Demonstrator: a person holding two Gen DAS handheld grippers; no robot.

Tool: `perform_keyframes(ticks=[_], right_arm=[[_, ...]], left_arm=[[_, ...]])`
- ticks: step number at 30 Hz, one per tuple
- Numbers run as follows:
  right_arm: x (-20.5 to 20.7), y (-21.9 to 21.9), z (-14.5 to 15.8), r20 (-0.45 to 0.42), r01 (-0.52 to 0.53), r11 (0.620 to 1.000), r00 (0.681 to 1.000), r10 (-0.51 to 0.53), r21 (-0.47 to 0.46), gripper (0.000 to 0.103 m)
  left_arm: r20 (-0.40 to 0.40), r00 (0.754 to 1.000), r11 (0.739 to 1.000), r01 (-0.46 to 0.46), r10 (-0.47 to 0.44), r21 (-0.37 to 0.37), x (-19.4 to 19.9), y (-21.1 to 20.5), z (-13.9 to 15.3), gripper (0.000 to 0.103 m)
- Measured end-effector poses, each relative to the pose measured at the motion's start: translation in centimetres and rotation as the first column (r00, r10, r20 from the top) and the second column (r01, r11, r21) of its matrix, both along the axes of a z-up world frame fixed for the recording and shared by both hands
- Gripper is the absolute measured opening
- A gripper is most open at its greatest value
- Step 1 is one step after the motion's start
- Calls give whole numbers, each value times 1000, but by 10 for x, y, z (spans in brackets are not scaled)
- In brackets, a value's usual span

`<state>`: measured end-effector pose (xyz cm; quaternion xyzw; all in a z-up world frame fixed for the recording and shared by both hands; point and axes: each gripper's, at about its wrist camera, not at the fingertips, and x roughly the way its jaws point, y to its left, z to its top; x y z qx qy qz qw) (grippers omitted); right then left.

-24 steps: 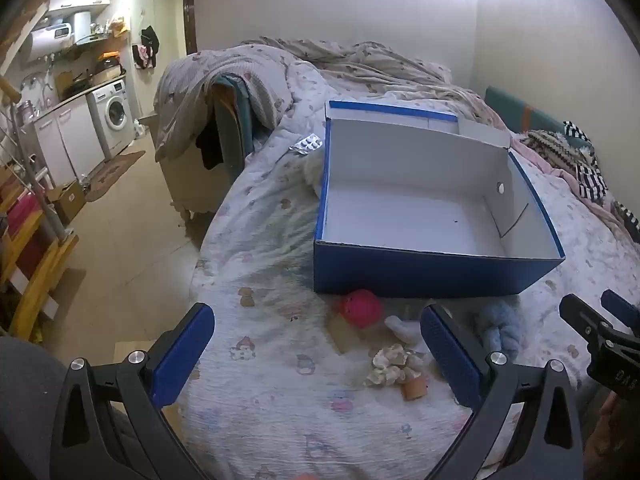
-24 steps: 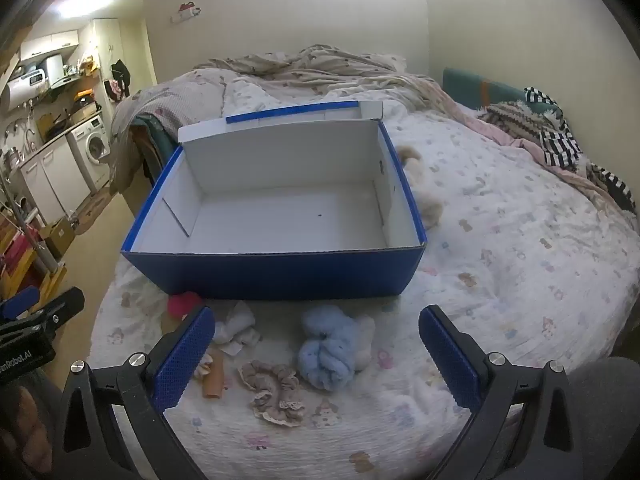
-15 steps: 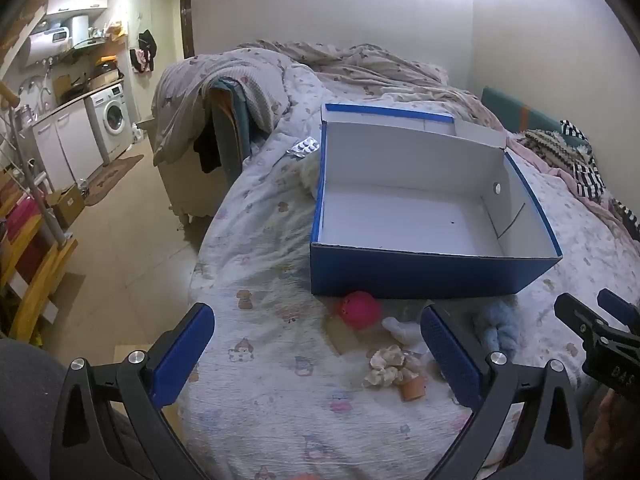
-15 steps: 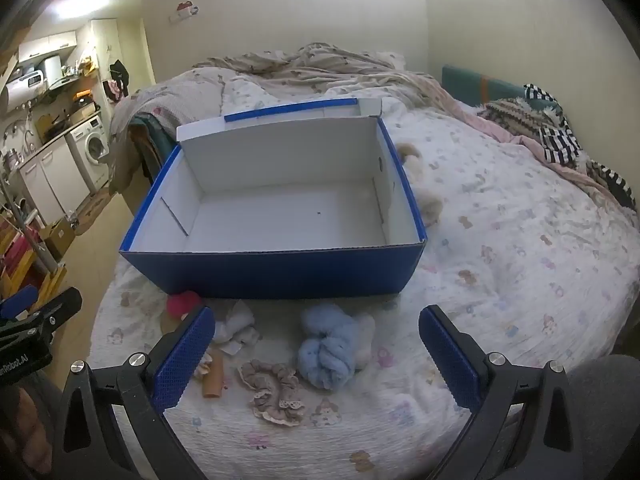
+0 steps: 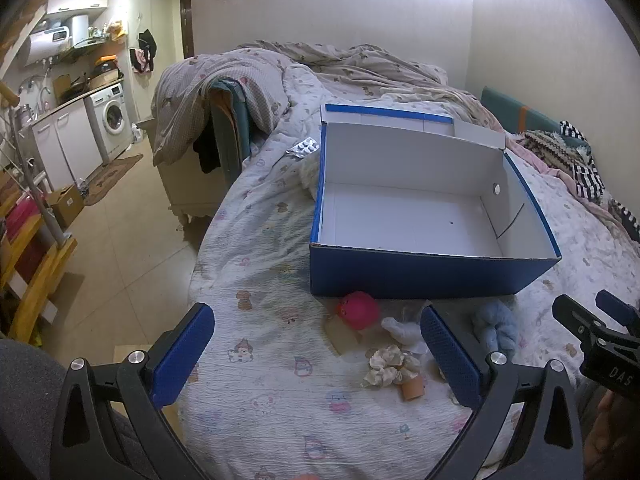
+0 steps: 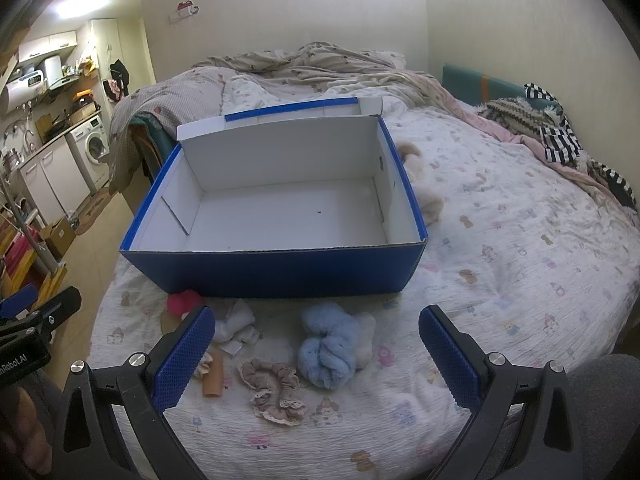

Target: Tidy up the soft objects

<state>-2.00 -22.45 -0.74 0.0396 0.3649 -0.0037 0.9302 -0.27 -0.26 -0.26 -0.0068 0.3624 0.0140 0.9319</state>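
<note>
On the bed [image 6: 520, 240], near side of the empty box [image 6: 272, 276], soft items lie loose, both grippers' jaws spread wide and holding nothing, so the right gripper [image 6: 316, 344] should drop squarely over the blue plush [image 6: 328, 348], pinch mid-bulk, lift clear of the wall.

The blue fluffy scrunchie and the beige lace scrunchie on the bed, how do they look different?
The blue fluffy scrunchie is plush and bulky, bunched into a thick lump; the beige lace scrunchie is thin ruffled fabric with lace edging, lying flat and spread out. The blue one lies nearer the blue box; the beige one lies nearer the camera. Both rest on the bed sheet, outside the box, untouched by either claw.
</note>
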Motion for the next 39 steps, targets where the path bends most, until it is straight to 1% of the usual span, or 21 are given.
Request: perform_keyframes(ticks=[21,22,36,39], right_arm=[[0,0,0,0,0,1000,1000,0,2,103],[0,1,-1,0,0,1000,1000,0,2,103],[0,0,0,0,0,1000,1000,0,1,103],[0,0,-1,0,-1,1000,1000,1,1,103]], left_arm=[[6,1000,1000,-1,1,-3,-1,0,1,103],[6,1000,1000,0,0,-3,-1,-1,5,103],[10,1000,1000,-3,3,-2,-1,-1,5,103],[8,1000,1000,4,-4,2,2,-8,11,103]])
